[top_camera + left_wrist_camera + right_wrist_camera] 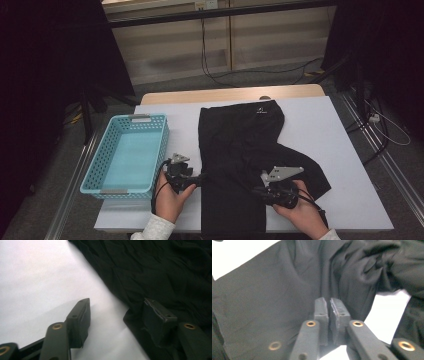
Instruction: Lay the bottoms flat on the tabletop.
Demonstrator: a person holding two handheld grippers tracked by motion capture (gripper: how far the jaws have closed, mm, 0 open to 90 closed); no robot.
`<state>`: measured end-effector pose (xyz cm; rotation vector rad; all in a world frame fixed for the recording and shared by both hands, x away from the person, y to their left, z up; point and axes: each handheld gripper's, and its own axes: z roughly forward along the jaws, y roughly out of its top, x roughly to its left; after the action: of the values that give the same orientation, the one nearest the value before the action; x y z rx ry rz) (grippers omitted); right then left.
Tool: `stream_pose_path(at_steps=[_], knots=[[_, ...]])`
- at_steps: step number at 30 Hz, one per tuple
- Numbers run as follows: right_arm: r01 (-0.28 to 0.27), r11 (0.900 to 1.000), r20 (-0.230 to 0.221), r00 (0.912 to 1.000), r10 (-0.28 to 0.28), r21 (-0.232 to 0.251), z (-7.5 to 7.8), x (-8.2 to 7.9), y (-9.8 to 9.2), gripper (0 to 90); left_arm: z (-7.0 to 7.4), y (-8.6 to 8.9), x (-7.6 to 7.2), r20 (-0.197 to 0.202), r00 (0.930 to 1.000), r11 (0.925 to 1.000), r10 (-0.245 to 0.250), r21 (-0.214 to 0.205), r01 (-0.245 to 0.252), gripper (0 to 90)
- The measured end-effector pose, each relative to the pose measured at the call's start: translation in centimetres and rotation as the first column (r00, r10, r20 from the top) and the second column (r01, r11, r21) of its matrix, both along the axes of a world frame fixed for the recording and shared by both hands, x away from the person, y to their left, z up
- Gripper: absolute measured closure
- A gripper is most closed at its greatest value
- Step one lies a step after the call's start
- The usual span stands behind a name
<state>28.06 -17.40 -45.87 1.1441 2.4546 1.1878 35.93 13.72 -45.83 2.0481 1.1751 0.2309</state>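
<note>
A black garment (240, 145) lies spread down the middle of the white-covered table (325, 140), a small white logo at its far end. My left gripper (199, 179) sits at the garment's left edge. In the left gripper view my left gripper (117, 302) is open, one jaw over the white cover and the other over the black garment (162, 272), whose edge lies between them. My right gripper (256, 191) rests on the garment's near right part. In the right gripper view my right gripper (328, 300) has its pads almost together on a raised fold of the black garment (274, 295).
A teal perforated basket (161, 145) stands empty at the table's left, close beside my left hand. White cover shows bare to the right of the garment. Beyond the table's far edge are a grey floor, cables and dark stands.
</note>
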Motion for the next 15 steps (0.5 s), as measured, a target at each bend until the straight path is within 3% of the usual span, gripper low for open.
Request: stream_pose_path(at_steps=[2,4,9,15], knots=[[0.022,0.9998,0.032,0.9993,-0.021,-0.003,0.36,0.11,-0.15,72.3,-0.08,-0.15,-0.02,0.0,1.0,0.9999,-0.01,-0.008,0.01,47.6],[0.048,0.9989,0.043,0.9979,-0.048,0.004,0.63,0.25,-0.4,65.9,-0.07,-0.22,0.02,-0.015,0.9997,0.9996,-0.019,-0.019,0.019,58.7],[0.071,0.9975,0.046,0.9965,-0.07,-0.003,0.56,0.58,-0.75,64.0,-0.14,-0.55,0.2,-0.074,0.9965,0.9984,-0.037,-0.045,0.034,83.3],[0.068,0.9974,0.031,0.9973,-0.067,-0.025,0.03,0.79,-0.37,65.0,0.23,-0.39,0.05,-0.115,0.9932,0.9992,-0.019,-0.038,0.014,88.7]])
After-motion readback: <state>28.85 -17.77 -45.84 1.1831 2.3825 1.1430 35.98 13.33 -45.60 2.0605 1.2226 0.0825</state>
